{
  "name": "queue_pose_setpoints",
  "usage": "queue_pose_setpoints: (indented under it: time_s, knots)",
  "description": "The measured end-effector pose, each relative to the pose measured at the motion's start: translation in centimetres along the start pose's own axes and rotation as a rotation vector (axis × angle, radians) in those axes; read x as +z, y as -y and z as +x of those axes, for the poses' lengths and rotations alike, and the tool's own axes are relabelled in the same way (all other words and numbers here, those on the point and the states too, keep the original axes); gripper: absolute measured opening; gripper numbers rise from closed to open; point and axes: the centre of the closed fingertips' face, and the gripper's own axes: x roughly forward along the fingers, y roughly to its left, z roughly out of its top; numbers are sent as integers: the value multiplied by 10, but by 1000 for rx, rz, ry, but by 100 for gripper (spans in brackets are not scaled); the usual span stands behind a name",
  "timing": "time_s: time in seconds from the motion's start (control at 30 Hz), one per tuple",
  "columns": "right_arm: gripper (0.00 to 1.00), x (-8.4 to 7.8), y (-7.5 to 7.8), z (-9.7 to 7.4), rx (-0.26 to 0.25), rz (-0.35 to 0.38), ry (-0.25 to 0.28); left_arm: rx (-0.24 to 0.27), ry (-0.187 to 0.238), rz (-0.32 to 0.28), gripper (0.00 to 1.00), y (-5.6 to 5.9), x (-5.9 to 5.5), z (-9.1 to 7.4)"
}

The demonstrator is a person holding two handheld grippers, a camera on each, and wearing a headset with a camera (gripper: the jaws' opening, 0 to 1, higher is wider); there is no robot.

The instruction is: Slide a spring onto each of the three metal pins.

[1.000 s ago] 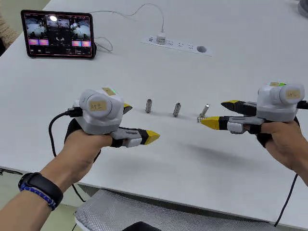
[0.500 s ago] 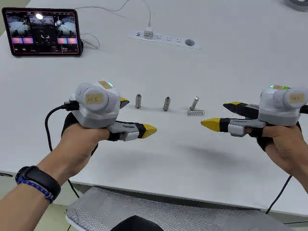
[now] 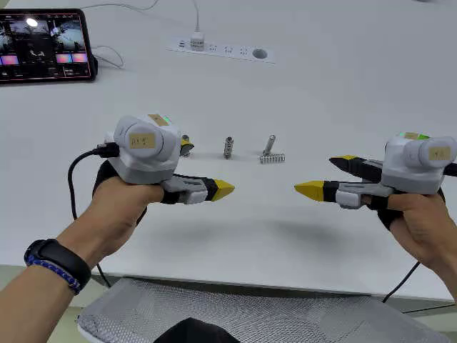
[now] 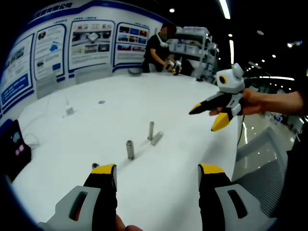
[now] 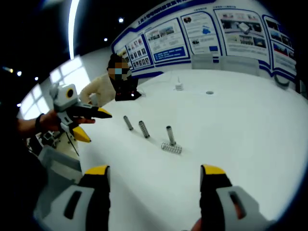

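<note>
Workbench scene with three upright pins in a row on a white surface [image 3: 343, 93]. The left gripper [image 3: 207, 168] and right gripper [image 3: 323, 174] are held above the near part of the surface, tips pointing toward each other. Both have their jaws spread wide and grip nothing, and each gripper view shows its own jaws apart and bare. The left pin [image 3: 185, 143] is partly hidden behind the left gripper; in the right gripper view it looks ribbed, as if sleeved by a spring. The middle pin [image 3: 228, 147] carries a spring. The right pin [image 3: 270, 145] is bare. A loose spring [image 3: 273, 158] lies on its side at this pin's foot, touching or just beside it. A tablet [image 3: 43, 46] and a power strip [image 3: 221, 50] lie on the far side.
</note>
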Motion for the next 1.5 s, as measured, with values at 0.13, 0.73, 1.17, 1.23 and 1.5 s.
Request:
queue_pose_setpoints:
  time_s: [0.13, 0.73, 1.17, 1.23, 1.5]
  knots:
    - [78, -7, 0, -3, -5, 11, -5, -19, -5, 15, 70, 5, 4, 9]
    - [79, -22, 0, -5, 0, 46, -8, -107, -53, 78, 67, 25, 10, 56]
    - [79, -26, 2, -11, 6, 61, -6, -147, -73, 118, 63, 37, 18, 94]
    - [79, -27, 3, -13, 5, 64, -4, -153, -76, 120, 63, 37, 19, 101]
    - [78, -30, 8, -19, -1, 79, 3, -160, -99, 118, 61, 38, 15, 123]
